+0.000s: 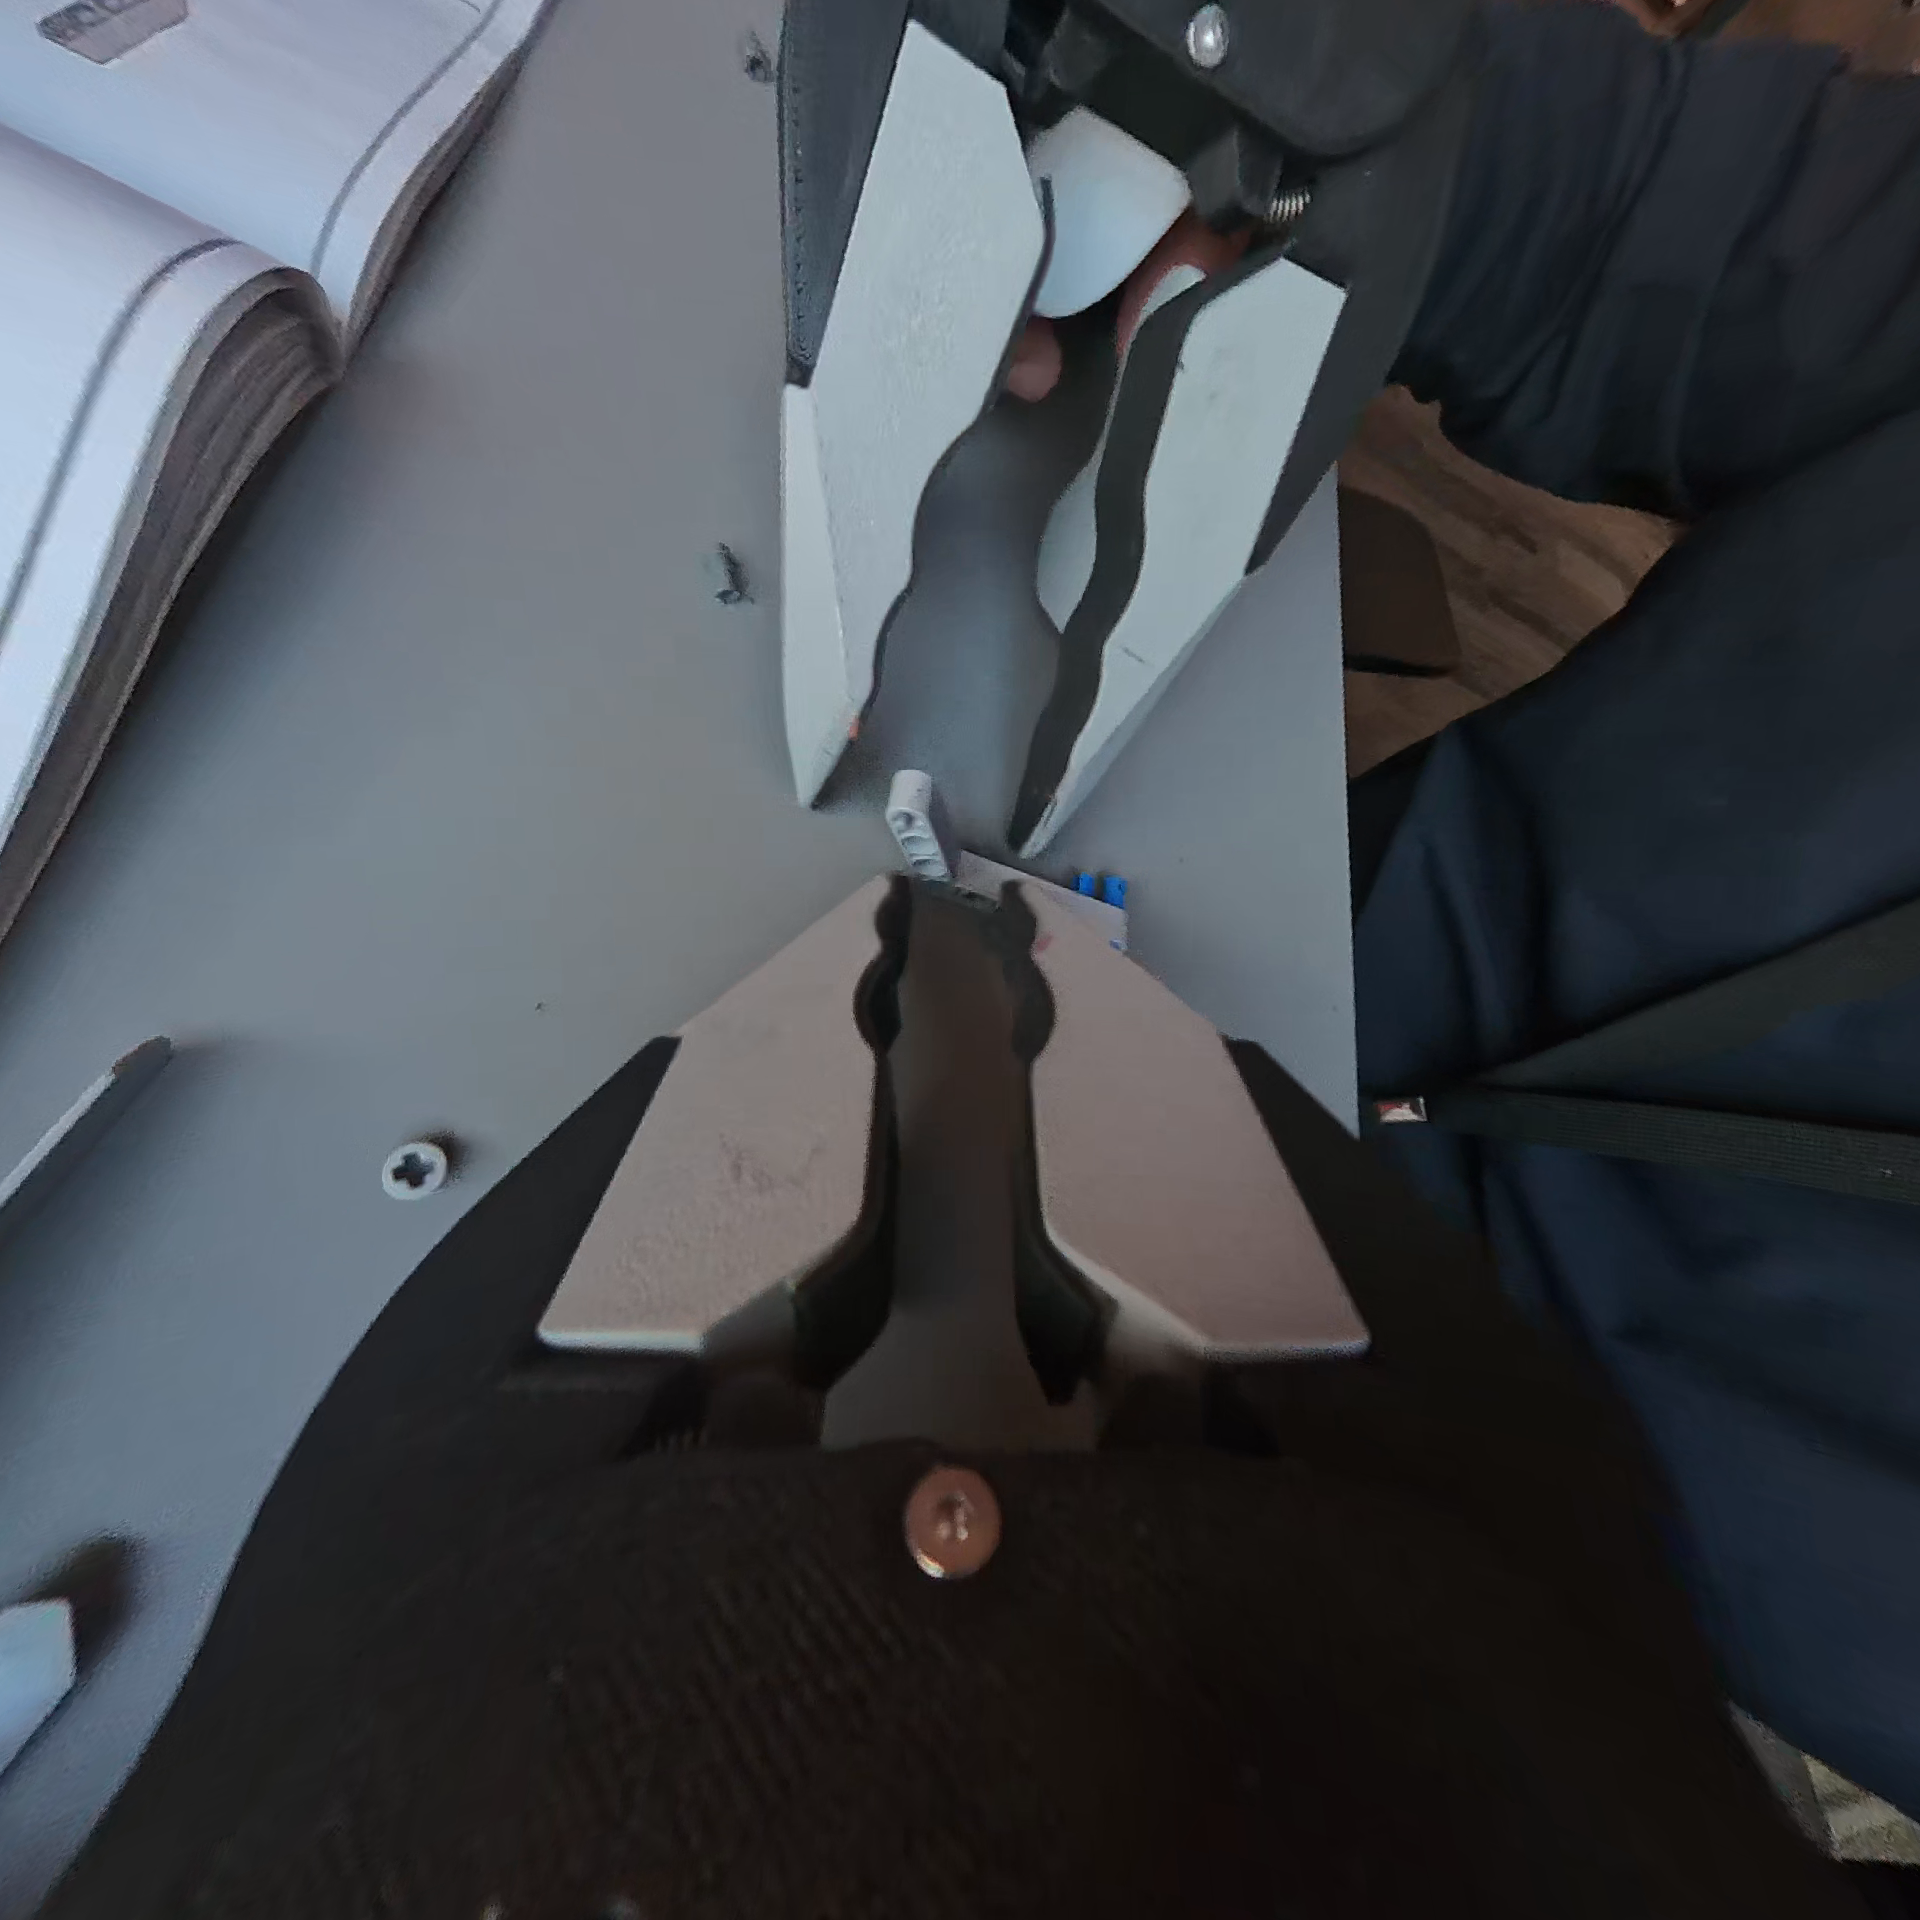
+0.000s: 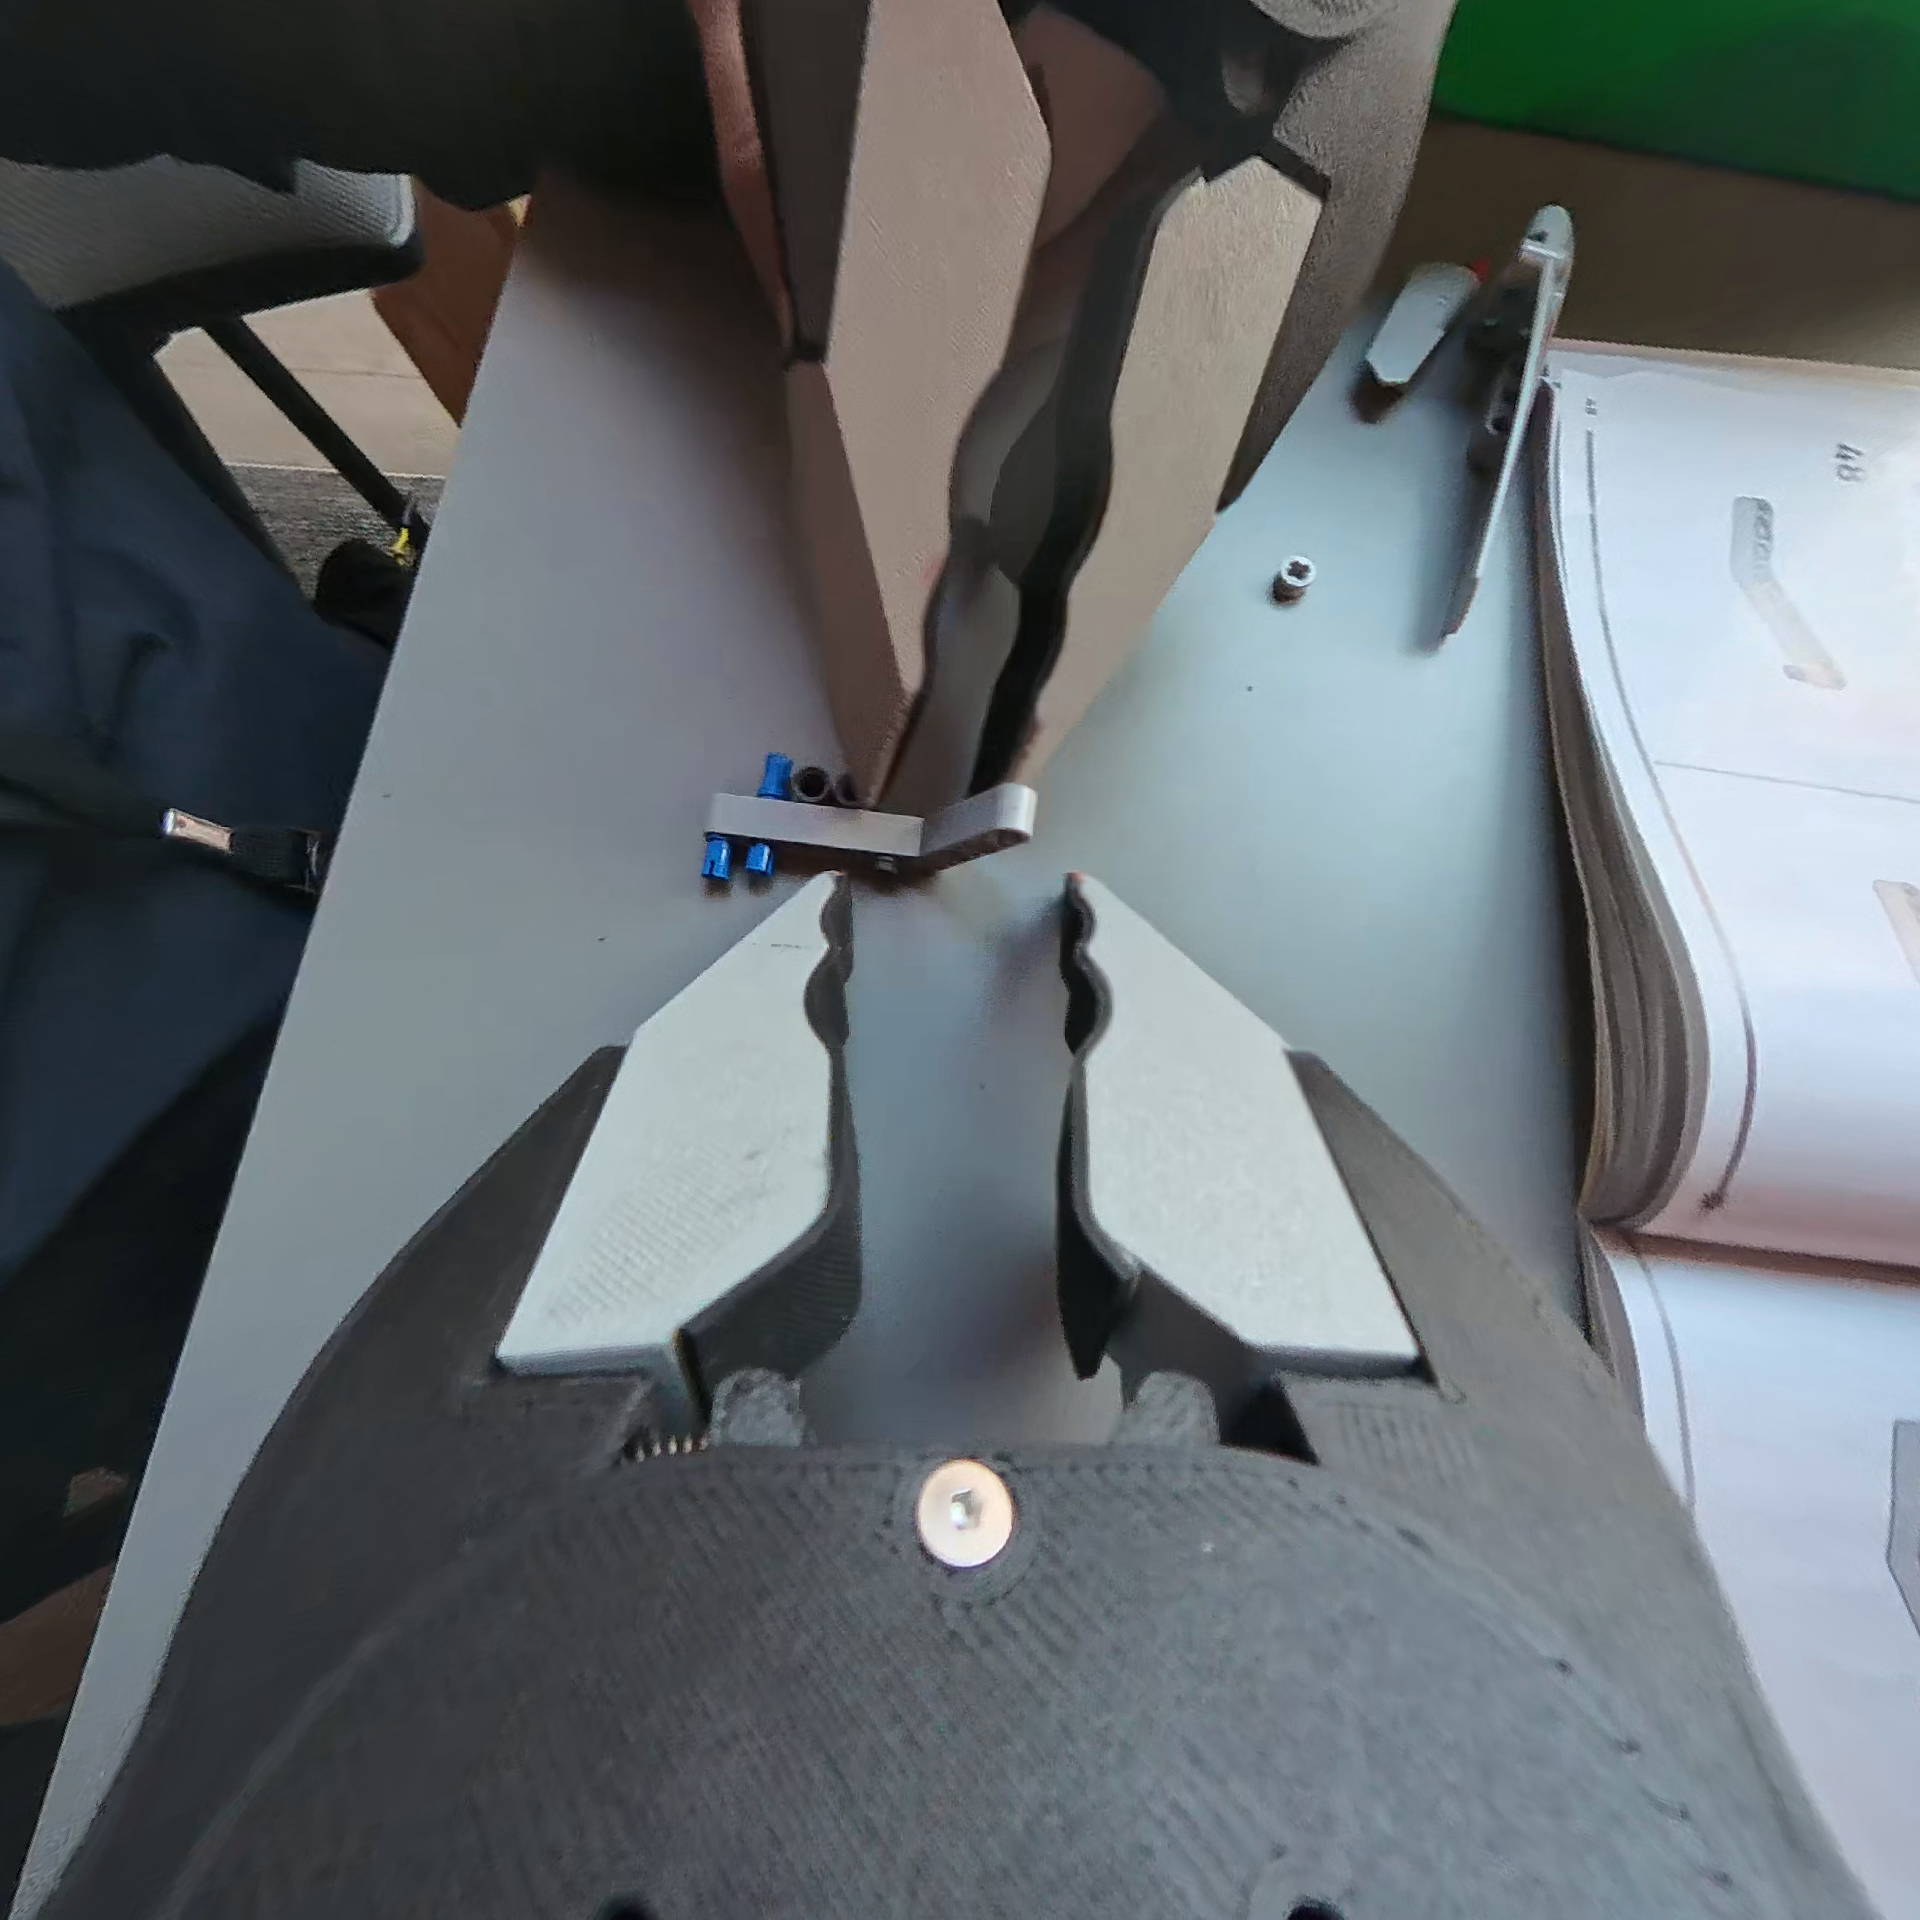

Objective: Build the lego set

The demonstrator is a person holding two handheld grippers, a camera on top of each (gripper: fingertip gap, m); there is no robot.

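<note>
Grey tabletop (image 2: 1299, 831) fills both views, with an open instruction booklet (image 2: 1766, 831) lying beyond the outer side of the right gripper's fingers. Just ahead of the right gripper (image 2: 956, 894), whose fingers stand apart and hold nothing, sits the small lego assembly (image 2: 821, 821): a straight grey beam with a short grey bent piece (image 2: 987, 816) at its end. From the opposite side the left gripper (image 1: 956, 899) reaches in, fingers drawn close together on the assembly's near end, which appears to be clamped between the tips, though the contact itself is partly hidden. Three blue pins (image 2: 736, 857) show on the beam, two on the side nearer the right fingers and one on the far side, beside two dark round connectors (image 2: 826, 784). One loose grey round piece (image 2: 1294, 577) lies well beyond the right fingers, toward the booklet, with another grey part assembly (image 2: 1496, 416) farther off. The step in hand seems to be seating the bent piece; doing it well likely means the left gripper keeping the beam steady and flat while the right closes squarely on the bent piece and presses it straight along the pin, without twisting
</note>
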